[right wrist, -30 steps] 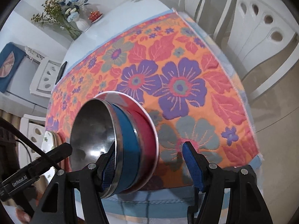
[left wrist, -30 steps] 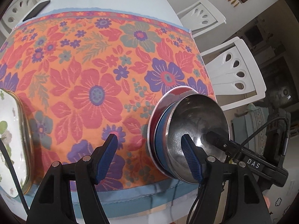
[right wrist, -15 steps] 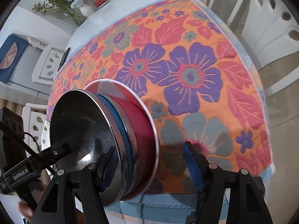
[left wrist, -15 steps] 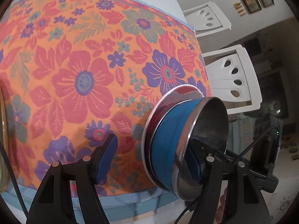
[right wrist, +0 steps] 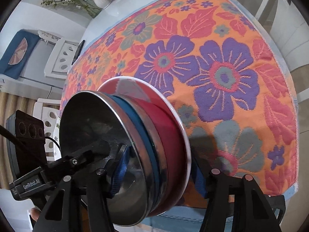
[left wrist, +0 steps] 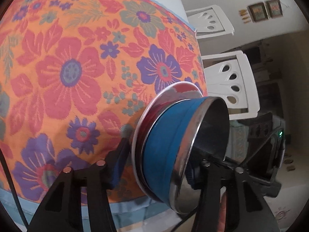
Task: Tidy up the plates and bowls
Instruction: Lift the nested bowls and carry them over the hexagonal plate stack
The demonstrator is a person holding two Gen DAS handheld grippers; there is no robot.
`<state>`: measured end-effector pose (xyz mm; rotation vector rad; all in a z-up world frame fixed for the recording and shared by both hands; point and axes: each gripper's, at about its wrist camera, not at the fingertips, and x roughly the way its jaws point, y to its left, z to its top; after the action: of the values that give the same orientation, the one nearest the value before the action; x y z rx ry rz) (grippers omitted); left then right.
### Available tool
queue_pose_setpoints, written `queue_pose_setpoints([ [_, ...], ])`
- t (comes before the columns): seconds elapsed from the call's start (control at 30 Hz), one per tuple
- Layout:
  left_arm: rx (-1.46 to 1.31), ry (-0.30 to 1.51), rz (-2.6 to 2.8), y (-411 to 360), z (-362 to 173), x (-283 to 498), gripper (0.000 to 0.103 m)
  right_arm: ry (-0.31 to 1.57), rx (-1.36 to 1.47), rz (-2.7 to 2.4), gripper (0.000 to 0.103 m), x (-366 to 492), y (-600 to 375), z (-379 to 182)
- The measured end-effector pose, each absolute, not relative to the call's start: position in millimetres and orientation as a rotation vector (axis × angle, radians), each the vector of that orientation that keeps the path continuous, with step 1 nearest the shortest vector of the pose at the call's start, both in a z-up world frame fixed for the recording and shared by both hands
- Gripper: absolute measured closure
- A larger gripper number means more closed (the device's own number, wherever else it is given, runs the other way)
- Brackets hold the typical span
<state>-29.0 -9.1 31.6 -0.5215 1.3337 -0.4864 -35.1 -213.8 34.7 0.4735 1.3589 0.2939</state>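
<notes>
Steel bowl (left wrist: 193, 154) (nested stack), left gripper (left wrist: 154, 166) and right gripper (right wrist: 160, 172) jaws closing around it

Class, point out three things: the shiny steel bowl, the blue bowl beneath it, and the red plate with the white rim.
Shiny steel bowl (right wrist: 90, 127), right wrist view, inner wall.
Blue bowl (left wrist: 164, 147), left wrist view, outer side.
Red plate with the white rim (right wrist: 170, 135), right wrist view, red surface.
</notes>
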Motion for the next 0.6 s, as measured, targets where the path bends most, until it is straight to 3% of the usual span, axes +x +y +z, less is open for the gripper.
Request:
queue_pose_setpoints([
  [0.07, -0.472, 1.322, -0.482, -13, 35, -32, 0.061, 1.354, 0.466, 0.301, 0.045, -35, -213, 35],
  [0.6, -0.45, 1.185, -0.388, 41, 100, -42, 0.061, 1.323, 0.432, 0.321, 0.045, -35, -164, 83],
])
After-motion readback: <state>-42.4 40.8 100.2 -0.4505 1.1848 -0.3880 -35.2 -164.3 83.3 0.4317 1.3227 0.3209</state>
